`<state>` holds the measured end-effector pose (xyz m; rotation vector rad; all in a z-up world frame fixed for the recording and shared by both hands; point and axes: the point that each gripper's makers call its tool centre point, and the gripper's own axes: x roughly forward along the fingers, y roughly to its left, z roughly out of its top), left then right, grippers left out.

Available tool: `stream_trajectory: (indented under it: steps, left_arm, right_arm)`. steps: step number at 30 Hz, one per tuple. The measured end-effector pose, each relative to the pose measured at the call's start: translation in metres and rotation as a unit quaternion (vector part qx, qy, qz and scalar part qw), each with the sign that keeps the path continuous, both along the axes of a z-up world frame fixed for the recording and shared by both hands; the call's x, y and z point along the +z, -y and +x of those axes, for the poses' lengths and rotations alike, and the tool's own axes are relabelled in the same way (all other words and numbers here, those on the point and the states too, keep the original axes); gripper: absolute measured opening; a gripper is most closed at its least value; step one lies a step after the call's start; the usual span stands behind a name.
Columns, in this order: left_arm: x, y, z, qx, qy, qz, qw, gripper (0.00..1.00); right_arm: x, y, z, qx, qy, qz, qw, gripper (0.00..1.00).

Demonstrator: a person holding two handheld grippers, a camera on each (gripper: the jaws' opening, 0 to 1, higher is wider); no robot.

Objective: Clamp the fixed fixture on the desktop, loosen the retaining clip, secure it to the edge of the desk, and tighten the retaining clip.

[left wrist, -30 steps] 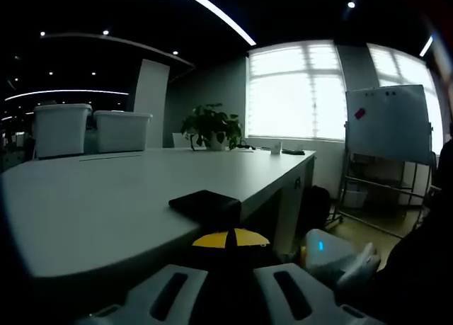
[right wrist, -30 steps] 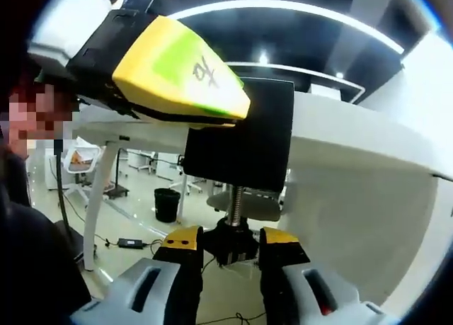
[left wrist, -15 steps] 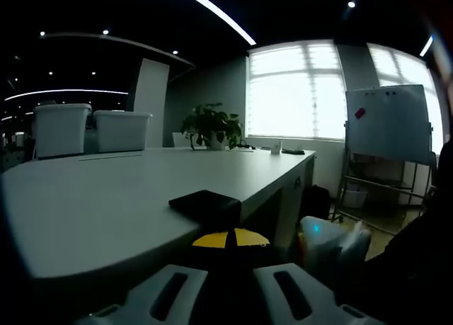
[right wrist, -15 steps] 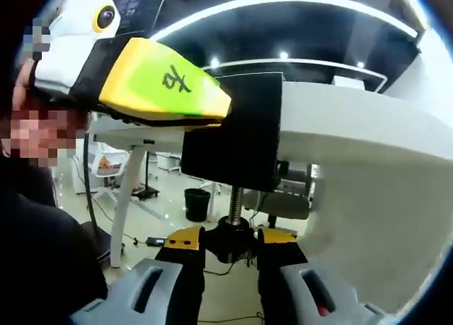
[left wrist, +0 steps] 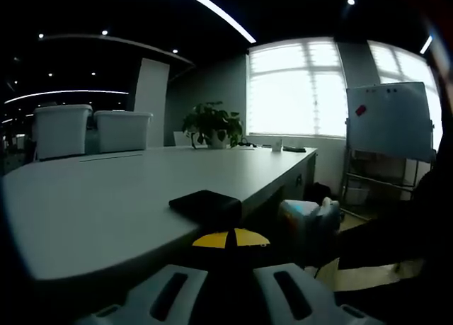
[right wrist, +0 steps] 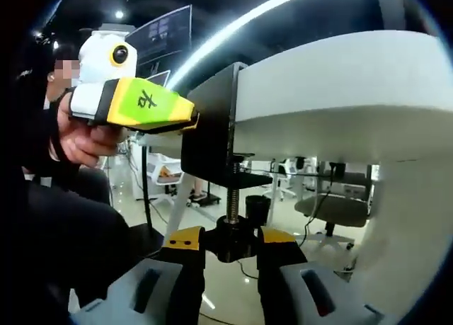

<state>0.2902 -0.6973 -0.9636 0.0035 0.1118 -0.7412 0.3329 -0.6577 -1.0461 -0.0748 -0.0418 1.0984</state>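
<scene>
Far end of your desk: two white bins (left wrist: 88,130) side by side, a potted plant (left wrist: 211,126).
To your right: whiteboard (left wrist: 389,121) near bright windows (left wrist: 297,90).
Under the desk: office chair (right wrist: 334,212).

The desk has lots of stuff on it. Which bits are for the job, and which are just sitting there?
For the job: clamp, its screw knob, desk, left gripper, right gripper.

Just sitting there: two bins, plant, whiteboard.
</scene>
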Motion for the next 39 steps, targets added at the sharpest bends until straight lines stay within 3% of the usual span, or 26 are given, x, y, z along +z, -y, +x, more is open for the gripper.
stream_trajectory:
  steps: [5, 12, 21, 25, 27, 31, 34, 36, 39]
  left_arm:
    - [0.000, 0.002, 0.000, 0.005, 0.006, 0.016, 0.9998, 0.01]
    - [0.000, 0.002, 0.000, 0.010, 0.000, 0.012, 0.9999, 0.01]
    - [-0.001, 0.001, 0.000, 0.011, -0.006, 0.003, 0.9999, 0.01]
    - [-0.001, 0.002, 0.000, 0.010, -0.006, 0.003, 0.9999, 0.01]
    - [-0.001, 0.003, -0.001, 0.010, -0.007, 0.001, 0.9999, 0.01]
    - [0.000, 0.003, -0.002, 0.009, -0.010, -0.003, 0.9999, 0.01]
    - [0.000, 0.003, -0.002, 0.007, -0.011, -0.006, 0.9999, 0.01]
    - [-0.002, 0.005, -0.002, 0.004, -0.009, -0.004, 0.9999, 0.01]
    - [-0.003, 0.005, -0.002, 0.001, -0.009, -0.003, 1.0000, 0.01]
  right_arm:
    - [0.000, -0.001, -0.001, 0.033, -0.011, 0.020, 0.9992, 0.27]
    - [-0.001, -0.002, -0.002, 0.072, -0.034, 0.042, 0.9959, 0.27]
    - [-0.001, -0.003, -0.002, 0.068, -0.029, 0.038, 0.9965, 0.27]
    - [-0.001, -0.001, 0.000, 0.042, -0.030, 0.038, 0.9979, 0.28]
    - [-0.005, 0.003, 0.005, 0.006, -0.040, 0.037, 0.9985, 0.32]
    - [-0.017, 0.006, 0.006, -0.041, -0.023, 0.009, 0.9989, 0.36]
    - [-0.017, 0.010, 0.004, -0.080, -0.040, 0.036, 0.9953, 0.43]
    - [-0.021, 0.013, 0.004, -0.121, -0.027, 0.029, 0.9919, 0.50]
    - [-0.023, 0.019, 0.002, -0.176, -0.025, 0.035, 0.9835, 0.48]
